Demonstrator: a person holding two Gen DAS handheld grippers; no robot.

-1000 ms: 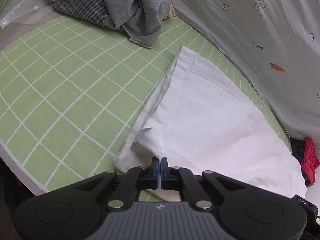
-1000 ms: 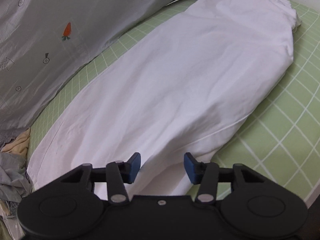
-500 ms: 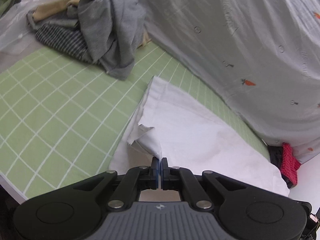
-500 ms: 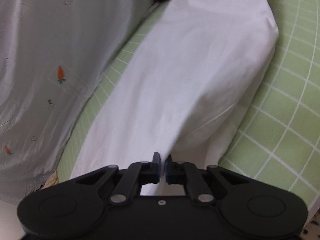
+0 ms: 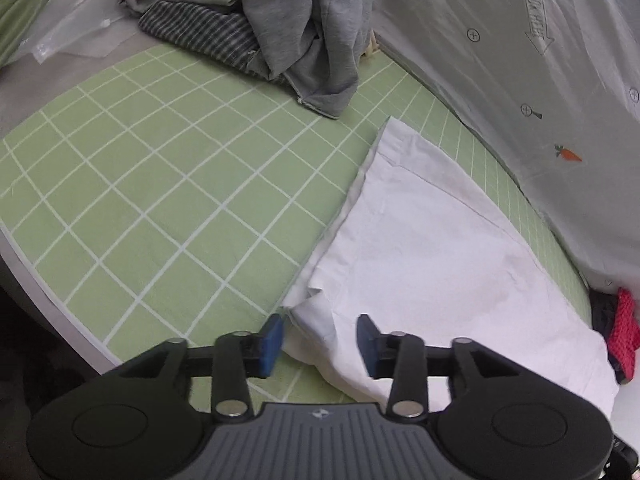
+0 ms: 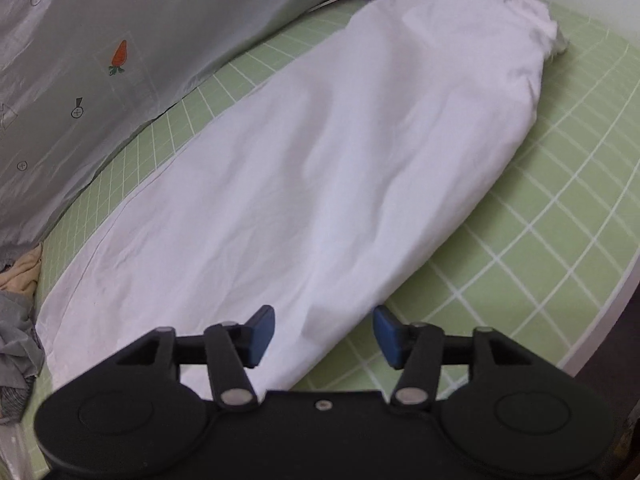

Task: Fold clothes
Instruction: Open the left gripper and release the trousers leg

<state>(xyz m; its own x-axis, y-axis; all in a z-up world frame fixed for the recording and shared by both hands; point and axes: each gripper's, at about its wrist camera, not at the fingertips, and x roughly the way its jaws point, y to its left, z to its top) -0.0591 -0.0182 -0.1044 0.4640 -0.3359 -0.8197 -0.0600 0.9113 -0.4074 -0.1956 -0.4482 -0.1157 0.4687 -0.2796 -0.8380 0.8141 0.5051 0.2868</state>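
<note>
Both tools opening, nothing gripped, over the folded white cotton garment (image 5: 432,248).
Left tool (image 5: 319,340) and right tool (image 6: 323,334) hover; "LOOK HERE" printed on grey sheet (image 5: 536,36) at 1 o'clock.

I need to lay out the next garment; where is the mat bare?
The widest bare stretch of green mat lies between the white garment, the clothes pile and the near edge. A narrower strip runs along the garment's other side. The far edge by the printed sheet is crowded.

"LOOK HERE" in an arrow outline, printed on grey sheet (image 5: 520,92)
</note>
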